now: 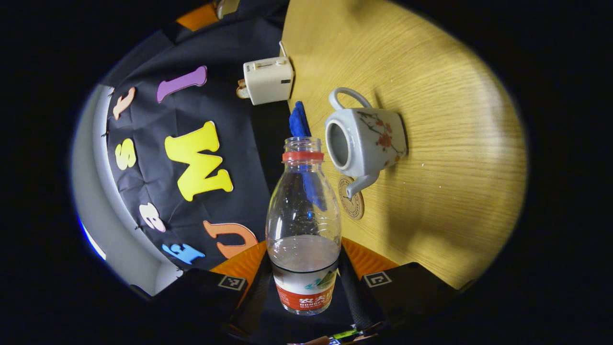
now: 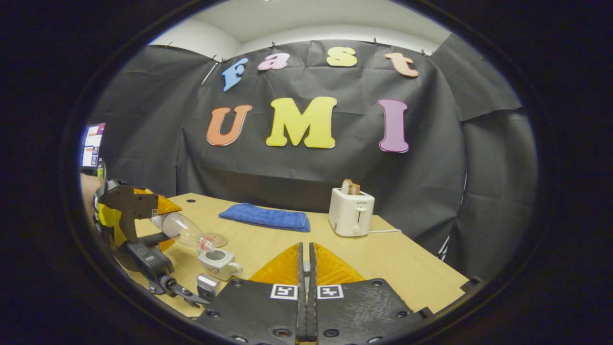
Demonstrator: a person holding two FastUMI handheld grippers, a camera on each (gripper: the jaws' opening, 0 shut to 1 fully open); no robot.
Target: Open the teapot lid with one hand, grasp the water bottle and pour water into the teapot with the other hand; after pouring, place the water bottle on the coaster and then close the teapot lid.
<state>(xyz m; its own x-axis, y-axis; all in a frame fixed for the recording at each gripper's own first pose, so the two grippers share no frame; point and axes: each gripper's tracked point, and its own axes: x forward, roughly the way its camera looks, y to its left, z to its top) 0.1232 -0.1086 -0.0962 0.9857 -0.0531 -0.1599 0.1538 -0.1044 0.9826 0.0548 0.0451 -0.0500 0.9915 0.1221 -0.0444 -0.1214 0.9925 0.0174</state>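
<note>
My left gripper (image 1: 304,268) is shut on the lower part of a clear, uncapped water bottle (image 1: 303,206) with a red neck ring, and water sits near the bottle's base. In the right gripper view the left gripper (image 2: 129,215) holds the bottle (image 2: 184,230) tilted, its mouth just above the teapot (image 2: 218,261). The white flowered teapot (image 1: 364,141) stands lidless, its opening facing the bottle. A round coaster (image 1: 352,203) lies beside the spout. My right gripper (image 2: 305,247) is shut to the right of the teapot, and nothing shows between its fingers.
A blue towel (image 2: 266,216) lies at the back of the wooden table (image 2: 383,258). A white toaster (image 2: 351,213) with bread in it stands to its right, by the black cloth wall. A screen (image 2: 93,143) glows at far left.
</note>
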